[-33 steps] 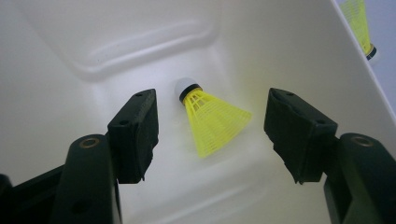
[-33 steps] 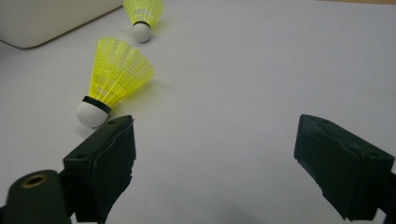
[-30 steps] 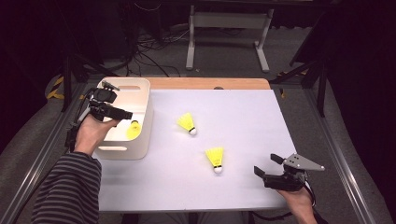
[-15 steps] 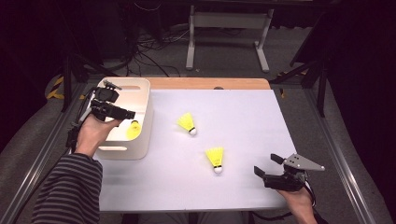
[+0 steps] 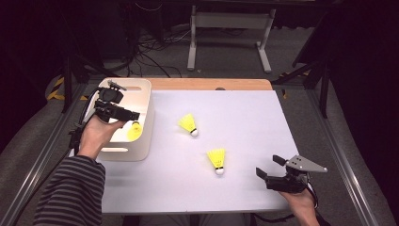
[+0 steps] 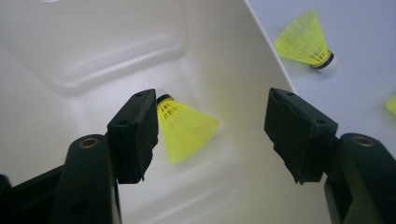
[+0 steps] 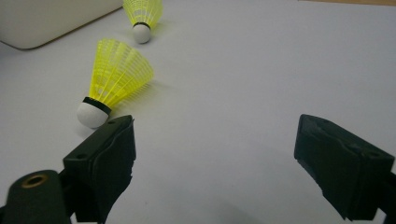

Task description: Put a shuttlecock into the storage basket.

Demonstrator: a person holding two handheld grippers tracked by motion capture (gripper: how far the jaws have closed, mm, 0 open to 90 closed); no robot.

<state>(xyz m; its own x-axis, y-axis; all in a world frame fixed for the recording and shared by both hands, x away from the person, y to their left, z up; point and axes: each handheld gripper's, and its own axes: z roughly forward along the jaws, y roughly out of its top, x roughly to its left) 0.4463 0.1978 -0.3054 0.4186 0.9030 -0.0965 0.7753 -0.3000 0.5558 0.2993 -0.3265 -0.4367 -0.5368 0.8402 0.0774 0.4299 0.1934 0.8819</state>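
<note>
The left gripper (image 5: 134, 114) hangs over the white bin (image 5: 143, 141) at the table's left edge, held from below by a hand whose striped sleeve (image 5: 70, 193) runs up from the near corner. Its jaws are spread wide and hold nothing; in the left gripper view a yellow shuttlecock (image 6: 184, 128) lies on the bin floor between them, its cork tip just behind the left jaw. The right gripper (image 5: 268, 167) rests low near the table's (image 5: 244, 117) front right corner, wrist straight, its jaws also spread and empty. A second shuttlecock (image 5: 217, 160) lies on the white surface just beside its left jaw, cork toward the person. A third one (image 5: 188, 125) lies farther off, near the bin's wall
</note>
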